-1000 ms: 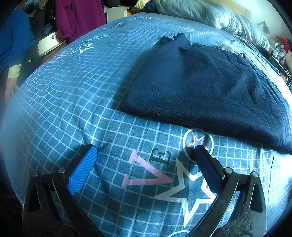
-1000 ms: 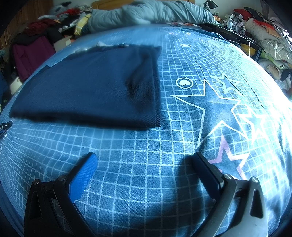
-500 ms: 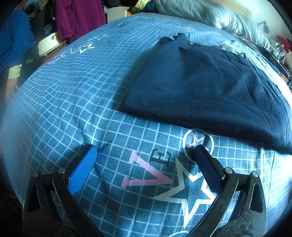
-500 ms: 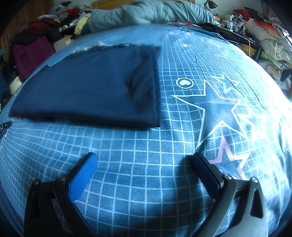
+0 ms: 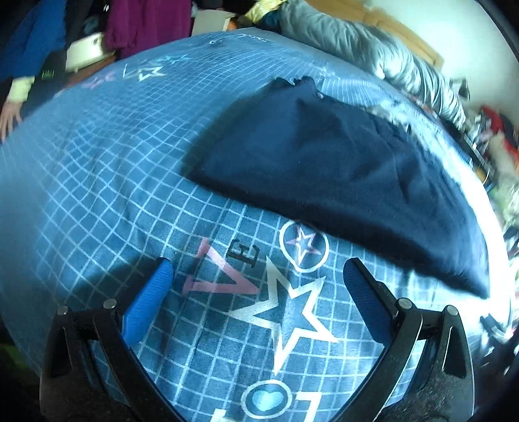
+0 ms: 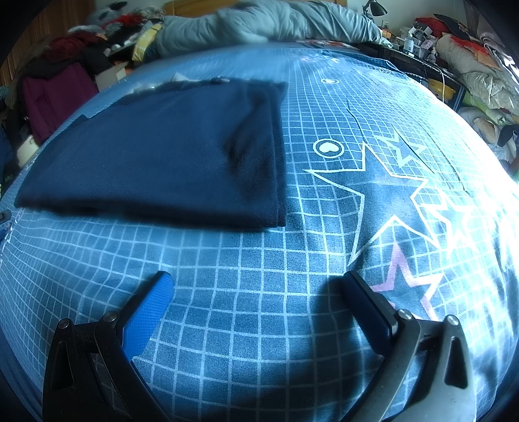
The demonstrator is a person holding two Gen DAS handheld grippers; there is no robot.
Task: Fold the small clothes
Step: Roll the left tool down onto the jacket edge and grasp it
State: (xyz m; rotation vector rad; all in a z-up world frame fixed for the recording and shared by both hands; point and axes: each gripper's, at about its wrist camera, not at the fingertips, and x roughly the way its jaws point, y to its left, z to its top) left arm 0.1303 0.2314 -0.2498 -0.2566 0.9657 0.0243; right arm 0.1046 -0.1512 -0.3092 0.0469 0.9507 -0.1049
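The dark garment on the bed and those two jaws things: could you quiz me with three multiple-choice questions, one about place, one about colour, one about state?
1. Where does the navy garment lie?
A. on the blue grid-patterned bedspread
B. on the floor
C. on top of the grey duvet

2. What colour are the pads on the fingers?
A. red
B. blue
C. yellow

3. What are the left gripper and right gripper doing?
A. both shut on the garment
B. one holds a sleeve
C. both open, holding nothing

Answers:
1. A, since grid fabric shows all round the garment's edges, and the grey duvet sits far behind.
2. B, as bright blue pads show in both wrist views.
3. C, because the jaws stand wide apart over bare bedspread, short of the garment.
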